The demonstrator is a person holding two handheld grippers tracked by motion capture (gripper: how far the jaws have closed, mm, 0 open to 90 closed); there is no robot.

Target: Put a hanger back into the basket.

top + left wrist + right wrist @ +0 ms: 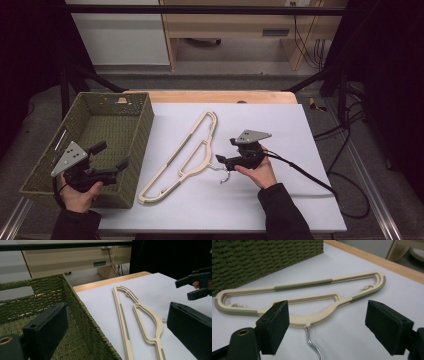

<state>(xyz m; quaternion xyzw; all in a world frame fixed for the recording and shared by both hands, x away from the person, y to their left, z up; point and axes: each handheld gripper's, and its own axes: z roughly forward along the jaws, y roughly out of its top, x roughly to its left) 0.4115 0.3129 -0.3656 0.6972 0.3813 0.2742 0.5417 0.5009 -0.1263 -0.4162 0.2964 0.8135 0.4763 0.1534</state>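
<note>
A cream plastic hanger [182, 155] with grey-green grip strips lies flat on the white table top [280, 125], running diagonally. Its metal hook [223, 175] points toward my right hand. My right gripper [225, 150] is low over the table, jaws open. In the right gripper view, the hook [313, 345] and the hanger's neck [312, 317] lie between the pads [277, 325] without touching them. My left gripper [111, 155] hovers open and empty over the near right corner of the green woven basket [145, 120]. From the left gripper view, the hanger [140, 312] lies to the right of the basket wall [75, 305].
The basket [262, 257] stands at the table's left edge and looks empty inside. A wooden strip [215, 96] runs along the far table edge. A black cable [305, 175] trails from my right gripper across the table's right side. Dark frame bars and cabinets stand beyond.
</note>
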